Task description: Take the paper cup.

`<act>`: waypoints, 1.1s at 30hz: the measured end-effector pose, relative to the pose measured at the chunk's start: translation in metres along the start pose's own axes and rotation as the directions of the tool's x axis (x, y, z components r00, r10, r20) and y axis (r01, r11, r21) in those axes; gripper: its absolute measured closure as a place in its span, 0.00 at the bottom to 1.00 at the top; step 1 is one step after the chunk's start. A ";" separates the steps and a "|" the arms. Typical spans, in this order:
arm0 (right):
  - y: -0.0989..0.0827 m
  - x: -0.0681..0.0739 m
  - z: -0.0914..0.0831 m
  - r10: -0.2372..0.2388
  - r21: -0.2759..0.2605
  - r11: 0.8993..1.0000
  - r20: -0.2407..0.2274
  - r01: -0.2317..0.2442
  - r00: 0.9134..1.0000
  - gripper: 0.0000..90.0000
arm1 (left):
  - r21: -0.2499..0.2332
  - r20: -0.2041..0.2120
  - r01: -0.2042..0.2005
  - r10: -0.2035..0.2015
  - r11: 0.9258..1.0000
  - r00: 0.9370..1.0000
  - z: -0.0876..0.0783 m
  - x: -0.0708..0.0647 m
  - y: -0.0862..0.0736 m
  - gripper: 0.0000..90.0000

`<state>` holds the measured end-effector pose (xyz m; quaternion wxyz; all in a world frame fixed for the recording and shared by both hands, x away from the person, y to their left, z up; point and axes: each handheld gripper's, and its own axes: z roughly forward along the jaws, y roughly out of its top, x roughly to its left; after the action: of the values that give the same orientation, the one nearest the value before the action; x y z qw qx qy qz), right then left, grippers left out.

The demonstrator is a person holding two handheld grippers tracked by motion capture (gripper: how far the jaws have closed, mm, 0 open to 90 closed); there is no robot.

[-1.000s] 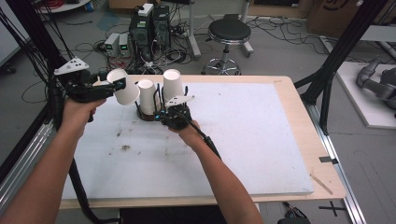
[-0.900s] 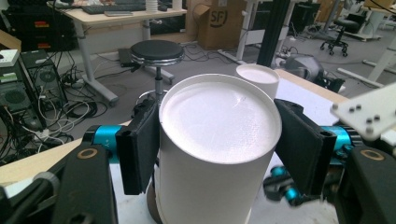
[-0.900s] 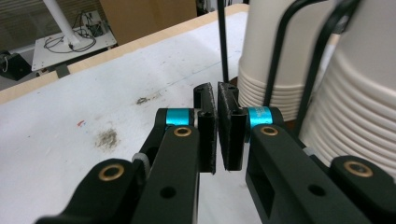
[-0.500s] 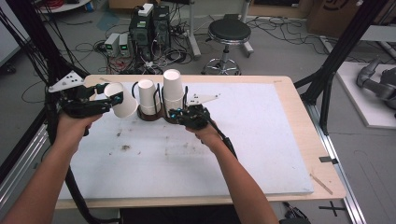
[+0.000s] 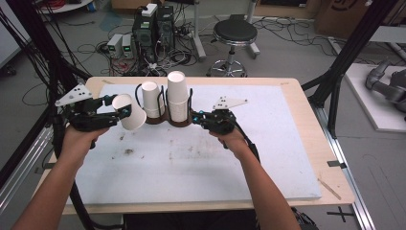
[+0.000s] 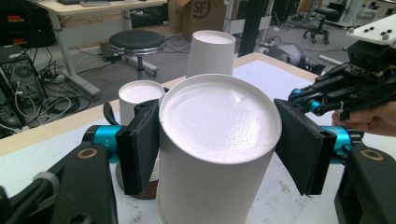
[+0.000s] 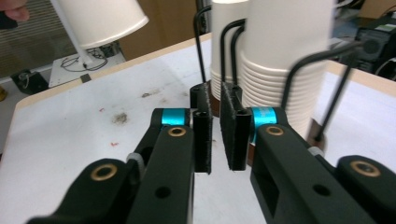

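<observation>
My left gripper (image 5: 117, 106) is shut on a single white paper cup (image 5: 130, 112), held tilted above the mat just left of the cup holder (image 5: 184, 123). In the left gripper view the cup's base (image 6: 215, 116) faces the camera, with a black pad against each side. The dark wire holder carries two upright stacks of white cups, a shorter one (image 5: 152, 98) and a taller one (image 5: 177, 96). My right gripper (image 5: 196, 116) sits low at the holder's right side. Its jaws stand almost together with nothing between them (image 7: 215, 121), just short of the stacked cups (image 7: 280, 56).
A white mat (image 5: 206, 163) with a few dark stains (image 5: 128, 152) covers the wooden table (image 5: 306, 110). Beyond the far edge stand a stool (image 5: 234, 31) and computer boxes (image 5: 153, 24). Black frame posts (image 5: 342, 62) rise at the table's right.
The right gripper has backed away to the right from the holder. The left gripper has carried the cup lower and toward the person, away from the stacks.
</observation>
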<state>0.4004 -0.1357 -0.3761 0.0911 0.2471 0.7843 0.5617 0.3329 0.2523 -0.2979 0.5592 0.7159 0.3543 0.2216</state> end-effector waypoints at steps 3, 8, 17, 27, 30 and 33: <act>-0.006 -0.004 -0.019 -0.005 -0.010 1.000 0.032 0.005 0.999 0.91 | 0.004 0.014 -0.001 0.001 1.000 1.000 0.002 -0.004 -0.003 0.38; -0.015 -0.009 -0.042 0.005 -0.029 1.000 0.076 -0.003 0.997 0.89 | 0.013 0.036 -0.003 0.003 1.000 0.999 0.007 -0.010 -0.010 0.39; -0.032 -0.016 -0.082 0.017 -0.057 0.998 0.185 -0.006 0.983 0.79 | 0.007 0.071 0.002 -0.003 1.000 0.997 0.017 -0.020 -0.020 0.39; -0.055 -0.016 -0.114 0.055 -0.086 0.996 0.278 -0.032 0.959 0.63 | 0.004 0.092 -0.004 0.004 1.000 0.996 0.023 -0.029 -0.021 0.39; -0.062 -0.016 -0.124 0.062 -0.098 0.995 0.307 -0.033 0.950 0.61 | 0.004 0.100 -0.007 0.007 1.000 0.995 0.025 -0.032 -0.021 0.39; -0.067 -0.016 -0.134 0.063 -0.094 0.995 0.336 -0.033 0.940 0.58 | 0.000 0.109 -0.007 0.007 1.000 0.994 0.027 -0.035 -0.023 0.39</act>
<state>0.3389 -0.2721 -0.3936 0.2216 0.3547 0.7257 0.5463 0.3232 0.2113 -0.3244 0.5767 0.7285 0.3208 0.1840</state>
